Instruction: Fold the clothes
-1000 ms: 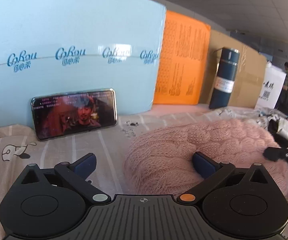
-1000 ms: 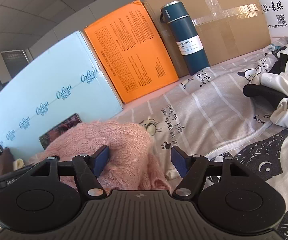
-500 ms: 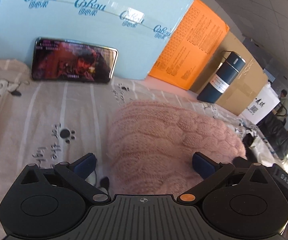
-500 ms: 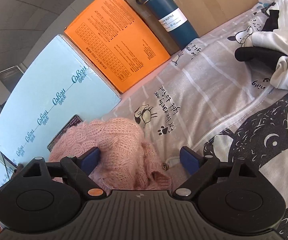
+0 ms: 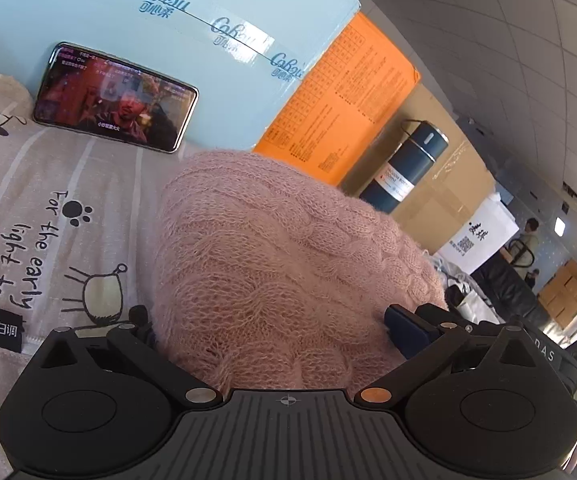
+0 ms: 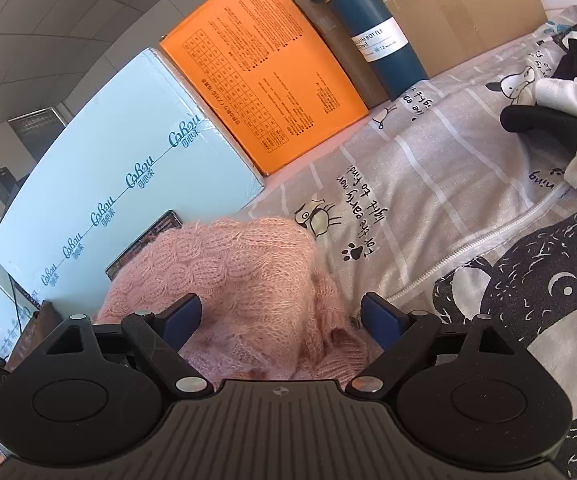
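Note:
A bunched pink cable-knit sweater (image 5: 288, 264) lies on a printed grey bedsheet (image 5: 88, 184). My left gripper (image 5: 272, 328) is open, its jaws wide on either side of the sweater's near edge; the left fingertip is hidden behind the knit. In the right wrist view the same sweater (image 6: 240, 280) sits between the open jaws of my right gripper (image 6: 280, 316), which hovers over its near folds. Neither gripper grips the fabric.
A phone (image 5: 116, 98) leans on a light blue box (image 5: 168, 40). An orange box (image 6: 264, 64), a dark blue bottle (image 6: 372, 28) and a cardboard box (image 6: 468, 8) line the back. A white and black garment (image 6: 568, 112) lies at right.
Both grippers have come closer and lower over the pink sweater, which now fills the space between their jaws. The left view has tilted. The jaws stay open.

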Available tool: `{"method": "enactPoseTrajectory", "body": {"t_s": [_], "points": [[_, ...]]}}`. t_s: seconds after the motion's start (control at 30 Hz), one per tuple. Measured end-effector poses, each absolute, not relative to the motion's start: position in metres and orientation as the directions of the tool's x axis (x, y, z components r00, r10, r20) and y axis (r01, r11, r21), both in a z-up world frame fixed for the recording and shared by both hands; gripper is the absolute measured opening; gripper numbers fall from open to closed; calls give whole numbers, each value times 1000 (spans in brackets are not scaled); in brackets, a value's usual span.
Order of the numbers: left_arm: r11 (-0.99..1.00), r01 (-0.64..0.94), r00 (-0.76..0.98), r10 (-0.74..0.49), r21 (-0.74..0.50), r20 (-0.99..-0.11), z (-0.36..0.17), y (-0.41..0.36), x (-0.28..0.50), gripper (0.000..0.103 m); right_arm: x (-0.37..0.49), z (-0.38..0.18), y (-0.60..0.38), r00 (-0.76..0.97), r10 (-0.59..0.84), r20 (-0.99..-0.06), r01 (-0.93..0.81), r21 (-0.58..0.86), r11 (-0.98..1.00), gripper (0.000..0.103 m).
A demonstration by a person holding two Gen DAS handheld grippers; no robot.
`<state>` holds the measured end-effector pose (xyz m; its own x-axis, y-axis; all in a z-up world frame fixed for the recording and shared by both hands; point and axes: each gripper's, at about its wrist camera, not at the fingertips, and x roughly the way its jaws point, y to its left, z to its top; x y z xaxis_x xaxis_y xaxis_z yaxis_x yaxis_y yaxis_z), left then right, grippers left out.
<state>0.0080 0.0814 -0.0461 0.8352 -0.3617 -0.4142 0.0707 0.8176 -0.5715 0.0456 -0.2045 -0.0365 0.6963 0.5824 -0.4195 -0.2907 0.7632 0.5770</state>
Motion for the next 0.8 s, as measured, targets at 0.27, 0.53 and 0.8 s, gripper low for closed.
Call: {"method": "enactPoseTrajectory", "body": {"t_s": [0.27,0.53,0.8], "points": [[855,19,869,-271,-518,-415,-48,77,2,74,38,-35,-185,656,613,-440,-390,498,774,79],[900,18,903,-202,-436,-380,-31,59,-10,49,27,-28,-196,661,680,-316,-453,554,698,40],[925,70,911,-211,-373,-353,-2,7,7,48,17,0,-227,742,624,-243,-446,517,731,37]]}}
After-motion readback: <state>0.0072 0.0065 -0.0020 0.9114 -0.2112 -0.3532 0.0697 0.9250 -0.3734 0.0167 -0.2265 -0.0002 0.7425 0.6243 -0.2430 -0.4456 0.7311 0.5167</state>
